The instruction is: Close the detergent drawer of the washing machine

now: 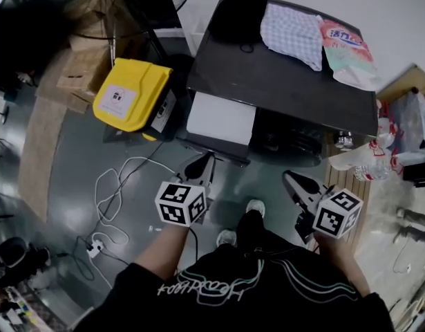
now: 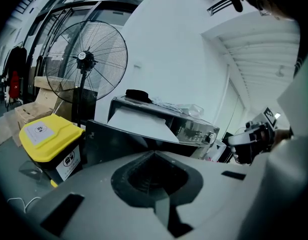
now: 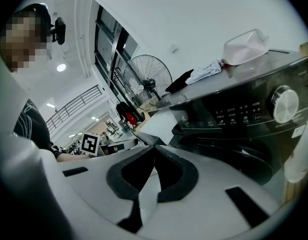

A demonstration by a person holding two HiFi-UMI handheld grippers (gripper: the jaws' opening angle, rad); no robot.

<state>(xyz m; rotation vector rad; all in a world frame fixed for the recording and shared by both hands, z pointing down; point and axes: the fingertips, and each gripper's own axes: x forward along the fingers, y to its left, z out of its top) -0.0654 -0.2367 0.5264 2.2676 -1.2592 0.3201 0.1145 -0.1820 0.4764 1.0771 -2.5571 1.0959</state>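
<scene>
The dark washing machine (image 1: pixel 288 81) stands ahead of me. Its white detergent drawer (image 1: pixel 221 120) sticks out of the front at the left. In the left gripper view the drawer (image 2: pixel 138 121) juts toward me above the dark front; in the right gripper view the drawer (image 3: pixel 156 124) shows left of the control panel (image 3: pixel 239 115). My left gripper (image 1: pixel 200 166) is shut and empty, its tips just short of the drawer's front. My right gripper (image 1: pixel 290 180) is shut too, holding nothing, to the right below the machine's front. The left gripper (image 2: pixel 155 153) and right gripper (image 3: pixel 154 146) touch nothing.
A yellow-lidded bin (image 1: pixel 131 92) stands left of the machine, with cardboard boxes (image 1: pixel 81 75) and a floor fan (image 2: pixel 86 59) behind. A black cloth (image 1: pixel 238 16), a checked cloth (image 1: pixel 291 33) and a detergent bag (image 1: pixel 347 50) lie on the machine. White cables (image 1: pixel 112 192) trail over the floor.
</scene>
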